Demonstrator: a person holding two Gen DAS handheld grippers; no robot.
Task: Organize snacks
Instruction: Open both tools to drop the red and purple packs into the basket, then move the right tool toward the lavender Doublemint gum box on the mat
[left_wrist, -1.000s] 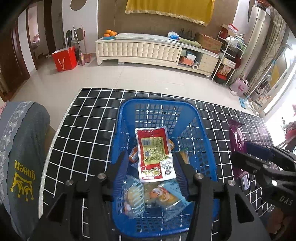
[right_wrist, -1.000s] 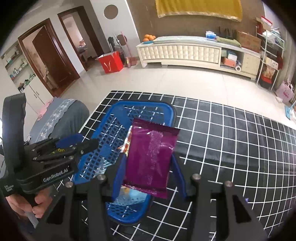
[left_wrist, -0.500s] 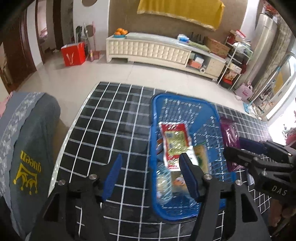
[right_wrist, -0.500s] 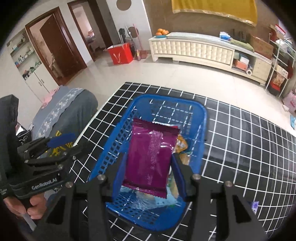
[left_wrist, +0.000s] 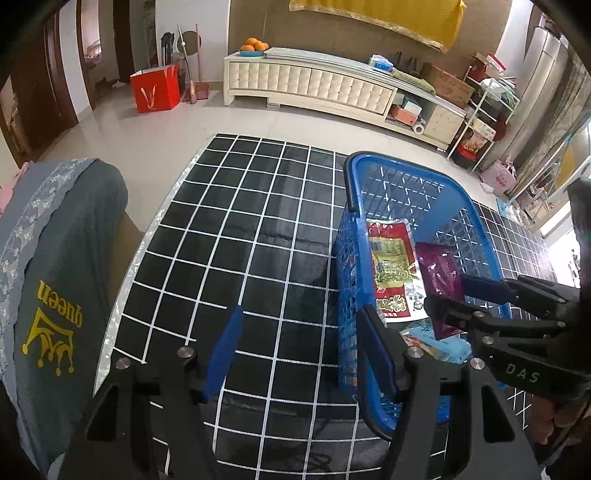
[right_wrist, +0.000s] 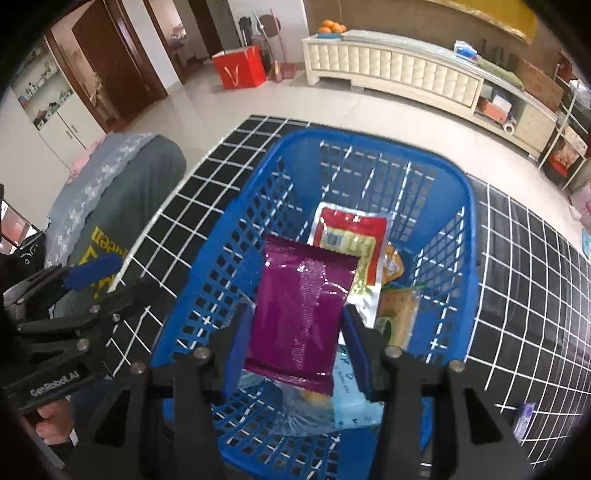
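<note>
A blue plastic basket stands on the checked tablecloth and holds several snack packets, among them a red and yellow packet. My right gripper is shut on a purple packet and holds it over the basket's inside, just above the other snacks. In the left wrist view the same basket is at the right, with the purple packet and the right gripper above it. My left gripper is open and holds nothing. It hangs over the cloth just left of the basket's wall.
A chair back in a grey cover printed "queen" stands at the table's left edge. The black tablecloth with white lines runs left of the basket. A small purple item lies on the cloth to the basket's right.
My left gripper moved left, from over the basket to over the cloth beside it, and its jaws widened. My right gripper carried the purple packet over the basket and lower.
</note>
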